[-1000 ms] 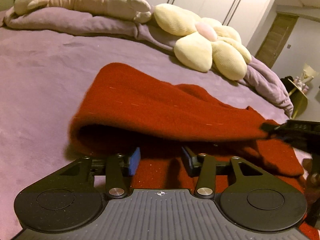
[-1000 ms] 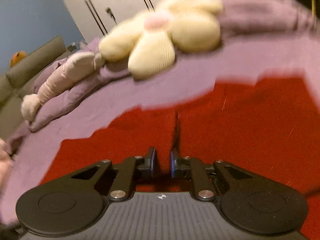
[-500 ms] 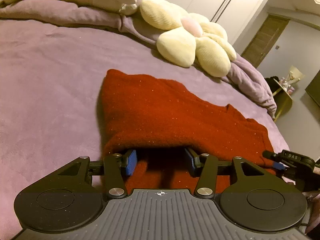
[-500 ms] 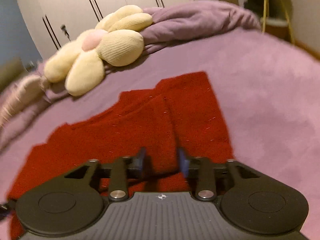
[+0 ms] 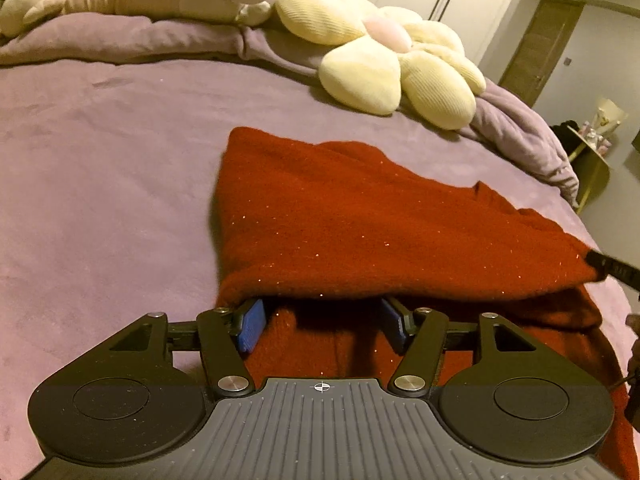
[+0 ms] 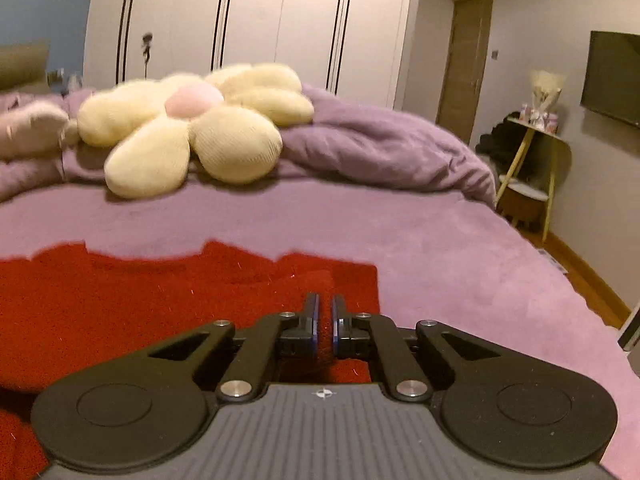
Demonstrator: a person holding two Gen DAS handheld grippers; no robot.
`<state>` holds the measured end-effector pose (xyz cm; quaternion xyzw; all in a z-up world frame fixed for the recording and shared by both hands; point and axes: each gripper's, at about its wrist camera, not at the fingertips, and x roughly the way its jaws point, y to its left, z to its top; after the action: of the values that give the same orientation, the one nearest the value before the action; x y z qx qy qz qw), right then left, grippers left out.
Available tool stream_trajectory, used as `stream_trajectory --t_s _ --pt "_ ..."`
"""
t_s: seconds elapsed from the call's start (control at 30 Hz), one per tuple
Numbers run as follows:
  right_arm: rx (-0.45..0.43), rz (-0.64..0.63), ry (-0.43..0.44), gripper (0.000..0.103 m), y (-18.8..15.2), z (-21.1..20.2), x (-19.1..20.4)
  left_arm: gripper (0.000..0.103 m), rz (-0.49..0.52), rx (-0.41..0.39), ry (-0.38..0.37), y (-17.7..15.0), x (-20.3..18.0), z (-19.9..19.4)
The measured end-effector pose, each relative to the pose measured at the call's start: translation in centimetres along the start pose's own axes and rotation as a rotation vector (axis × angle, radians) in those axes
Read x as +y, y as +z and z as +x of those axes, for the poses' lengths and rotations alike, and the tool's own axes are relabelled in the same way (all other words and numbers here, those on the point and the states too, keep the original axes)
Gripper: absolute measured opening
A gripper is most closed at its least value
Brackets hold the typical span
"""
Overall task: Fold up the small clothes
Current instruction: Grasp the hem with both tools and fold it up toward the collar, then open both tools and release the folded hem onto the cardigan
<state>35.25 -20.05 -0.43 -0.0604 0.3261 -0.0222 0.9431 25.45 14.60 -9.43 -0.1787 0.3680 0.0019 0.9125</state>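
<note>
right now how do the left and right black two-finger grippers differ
The left gripper has its blue-padded fingers spread wide, tips tucked under the folded edge of the red knit garment. The right gripper has its fingers almost together, a thin gap between, above the garment's corner. Neither visibly pinches cloth. Both point toward the cream flower-shaped cushion.

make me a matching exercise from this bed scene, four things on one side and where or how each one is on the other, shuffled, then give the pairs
Things
1. red garment
2. flower-shaped cushion
3. left gripper
4. right gripper

Places or states
A. fingers wide apart, tips tucked under a folded red edge
B. fingers nearly together, over the red fabric
C. spread across the purple bed cover, partly folded over
D. cream with a pink centre, by the bunched purple duvet

Pairs: 1-C, 2-D, 3-A, 4-B
</note>
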Motion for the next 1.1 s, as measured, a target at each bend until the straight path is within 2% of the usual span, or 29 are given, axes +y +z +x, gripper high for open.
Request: stream_trajectory --t_s 0.13,0.33,0.37,0.4,0.43,0.5,0.57,0.63,0.73,0.8,0.9,0.97,1.1 --pt "0.037 -0.003 0.002 0.005 -0.9 0.9 -0.6 0.065 0.006 0.009 0.006 -0.1 0.1 0.1" --pt "0.034 -0.106 -0.078 0.004 -1.9 2.5 0.1 0.068 0.025 0.036 -0.010 0.0 0.1 -0.7" --pt "0.059 -0.129 -0.124 0.004 -2.2 3.1 0.2 0.068 0.022 0.040 -0.008 -0.1 0.2 -1.0" --pt "0.130 -0.143 -0.178 0.004 -2.5 4.1 -0.1 0.068 0.017 0.040 -0.011 -0.1 0.3 -1.5" --pt "0.175 -0.098 -0.182 0.004 -2.6 4.6 -1.1 0.068 0.016 0.033 -0.020 -0.1 0.5 -2.3" --pt "0.175 0.068 -0.138 0.005 -2.5 3.5 -3.7 0.071 0.036 0.005 -0.030 -0.1 0.4 -3.7" --pt "0.130 0.135 -0.058 0.006 -2.1 1.7 -4.7 0.072 0.070 -0.025 -0.025 0.3 0.0 -4.6" --pt "0.077 0.141 0.023 0.006 -1.3 0.2 -3.9 0.072 0.081 -0.045 -0.033 1.1 -0.6 -4.4" --pt "0.049 0.100 0.146 0.008 -0.3 -0.4 -1.1 0.072 0.070 -0.059 -0.047 2.3 -2.0 -3.0" --pt "0.048 0.039 0.184 0.008 -0.3 0.0 1.1 0.071 0.084 -0.052 -0.039 2.7 -3.0 -1.5" --pt "0.095 -0.046 0.139 0.008 -1.4 1.5 3.2 0.066 0.134 -0.001 0.026 2.4 -4.2 1.2" --pt "0.145 -0.065 0.097 0.007 -2.4 2.9 3.2 0.063 0.178 0.041 0.070 2.2 -4.7 2.8" --pt "0.113 -0.110 0.073 0.004 -3.0 3.9 3.0 0.069 0.229 0.051 0.092 2.4 -5.0 4.3"
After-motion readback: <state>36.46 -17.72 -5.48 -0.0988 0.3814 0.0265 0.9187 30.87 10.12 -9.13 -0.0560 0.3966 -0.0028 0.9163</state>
